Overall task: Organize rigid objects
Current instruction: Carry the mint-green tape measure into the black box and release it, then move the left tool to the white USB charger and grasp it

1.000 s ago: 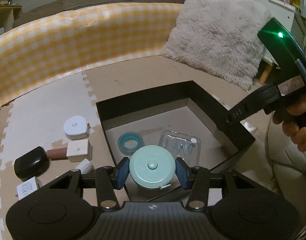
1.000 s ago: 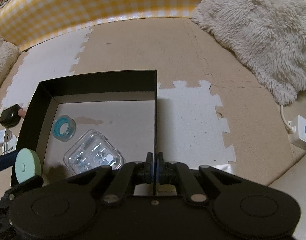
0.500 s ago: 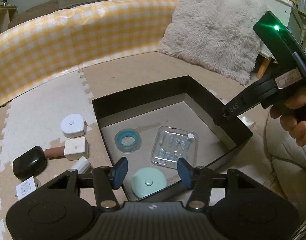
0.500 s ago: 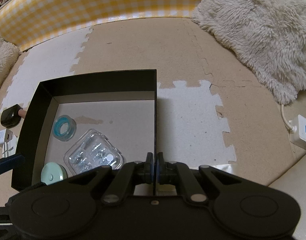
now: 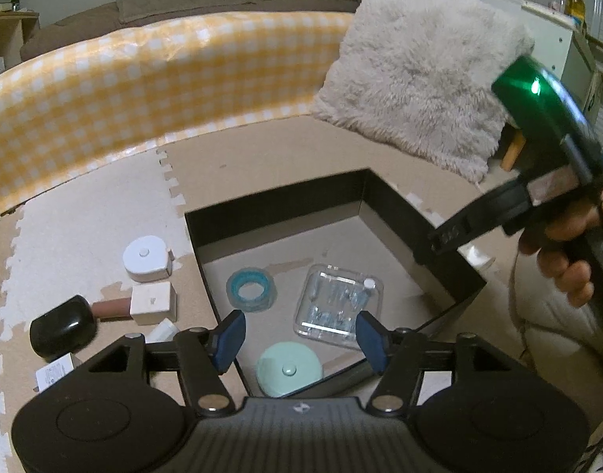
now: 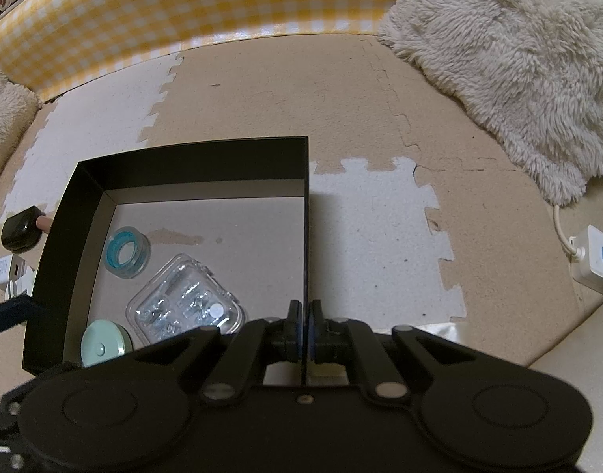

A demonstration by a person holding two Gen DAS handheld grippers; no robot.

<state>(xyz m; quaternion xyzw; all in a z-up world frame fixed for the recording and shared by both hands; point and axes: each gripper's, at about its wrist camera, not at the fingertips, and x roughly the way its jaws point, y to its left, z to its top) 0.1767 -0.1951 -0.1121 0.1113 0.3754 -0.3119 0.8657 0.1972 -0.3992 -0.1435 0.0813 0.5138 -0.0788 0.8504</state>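
Foam floor mat, black box (image 5: 400, 216) on it. Left gripper (image 5: 300, 335) now released, empty; mint tape measure (image 5: 288, 368), held a second ago, lies in box's near corner. Right gripper (image 6: 304, 329) clenched on box wall. Next: white tape measure (image 5: 145, 258) outside.

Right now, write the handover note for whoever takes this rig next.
Left tool: open, empty, above the box's near corner.
Right tool: shut on the box wall, steadying it.
In the box: mint tape measure, blue ring, clear case.
Outside, to the box's left: white tape measure, white block, brown stick, black case, white tube, white adapter.
Done: three items boxed.
Left: box the outside six.
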